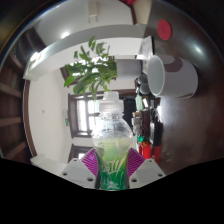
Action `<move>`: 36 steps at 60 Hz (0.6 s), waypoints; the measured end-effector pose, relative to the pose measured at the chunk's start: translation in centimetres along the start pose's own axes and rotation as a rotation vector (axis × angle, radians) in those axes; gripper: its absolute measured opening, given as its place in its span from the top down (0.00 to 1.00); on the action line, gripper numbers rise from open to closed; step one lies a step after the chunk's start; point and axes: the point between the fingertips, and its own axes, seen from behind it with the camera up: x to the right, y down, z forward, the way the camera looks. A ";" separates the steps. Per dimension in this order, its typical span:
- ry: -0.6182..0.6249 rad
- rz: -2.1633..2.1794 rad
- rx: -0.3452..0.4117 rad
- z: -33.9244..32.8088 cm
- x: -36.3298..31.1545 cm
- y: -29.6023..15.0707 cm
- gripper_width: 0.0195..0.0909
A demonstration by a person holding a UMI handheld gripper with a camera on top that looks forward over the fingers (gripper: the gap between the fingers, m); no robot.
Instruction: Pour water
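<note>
A clear plastic bottle (112,145) with a white cap and a green label stands upright between the fingers of my gripper (112,161). Both purple pads (91,158) press against its sides, so the gripper is shut on the bottle. The bottle is lifted, with the room seen behind it. A white mug (165,75) with a handle hangs in the air beyond and to the right of the bottle, tilted on its side with its opening facing left. What holds the mug is not visible.
A leafy green plant (92,72) rises behind the bottle. Dark wooden furniture (85,105) stands further back, with small items (143,98) on a surface to the right. A red round object (164,28) shows above the mug.
</note>
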 end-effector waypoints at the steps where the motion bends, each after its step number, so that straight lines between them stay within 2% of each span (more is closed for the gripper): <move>1: -0.001 0.026 0.008 0.0 0.1 -0.5 0.82; 10: -0.028 0.266 0.060 0.5 0.7 -4.2 0.82; 23: -0.063 0.496 0.105 1.2 0.8 -7.0 0.82; 33: -0.041 0.485 0.096 1.0 1.3 -7.0 0.82; 36: -0.033 0.471 0.084 1.1 1.4 -6.6 0.79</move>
